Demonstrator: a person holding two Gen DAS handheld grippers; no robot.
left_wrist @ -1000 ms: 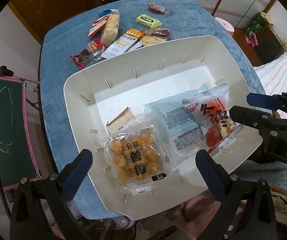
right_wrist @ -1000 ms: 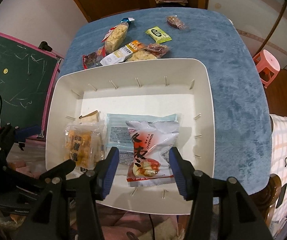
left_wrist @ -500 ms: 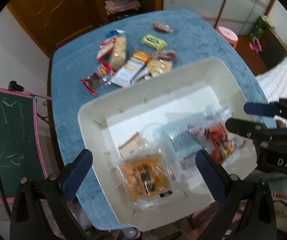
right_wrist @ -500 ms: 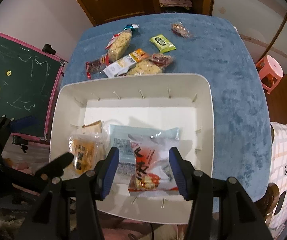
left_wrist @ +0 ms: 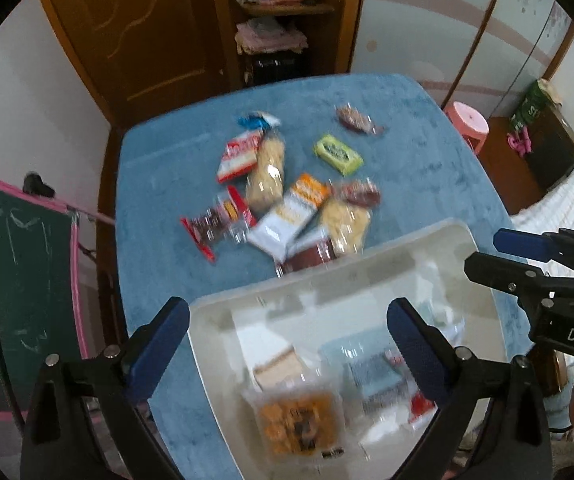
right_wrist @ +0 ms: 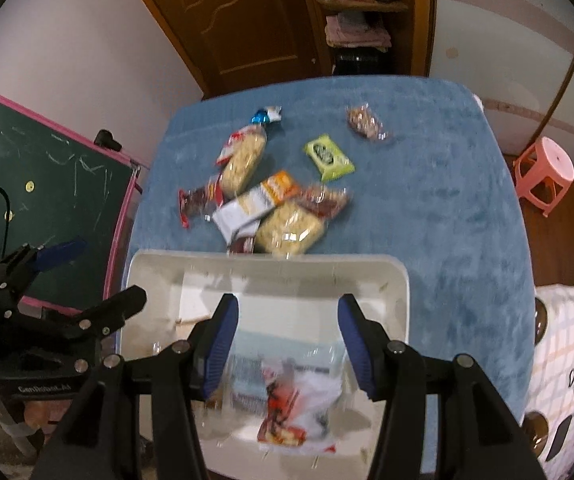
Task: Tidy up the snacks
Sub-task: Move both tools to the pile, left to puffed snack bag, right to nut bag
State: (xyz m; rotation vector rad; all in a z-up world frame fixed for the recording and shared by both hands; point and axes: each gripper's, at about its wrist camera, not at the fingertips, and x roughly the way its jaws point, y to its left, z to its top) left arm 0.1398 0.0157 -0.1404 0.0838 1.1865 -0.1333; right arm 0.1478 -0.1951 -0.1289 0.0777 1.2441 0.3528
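You are looking down at a bench (right_wrist: 447, 200) covered in blue cloth, with a white bin (right_wrist: 399, 280) at its near edge and a loose pile of snacks beyond it.

Judging by how things lie, the job is partly done. Inside the bin lie an orange pack of small cakes (left_wrist: 301, 420), a pale blue flat packet (left_wrist: 375, 364), a white and red bag (right_wrist: 291, 412) and a tan wafer-like piece (left_wrist: 277, 368). Motion blur hides finer detail.

Left on the bench is the pile of snacks (right_wrist: 263, 196), just past the bin's far rim: a long bag of pale puffs (right_wrist: 243, 164), an orange and white bar (right_wrist: 257, 204), a square pack of pale biscuits (right_wrist: 291, 232), a dark red-edged packet (right_wrist: 197, 200), a red and white packet (left_wrist: 239, 156) and a few darker wrappers. A green packet (right_wrist: 329, 158) and a small brown packet (right_wrist: 367, 124) lie apart, farther back.

Your left hand-held gripper (left_wrist: 287, 332) is spread wide and holds nothing. From it, the pile lies at 12 o'clock, well apart, and the green packet at 1 o'clock.

Your right hand-held gripper (right_wrist: 287, 336) is also spread and empty, above the bin. The white and red bag sits below its fingers, not touching. The pile lies at about 12 o'clock, the green packet at 1 o'clock.
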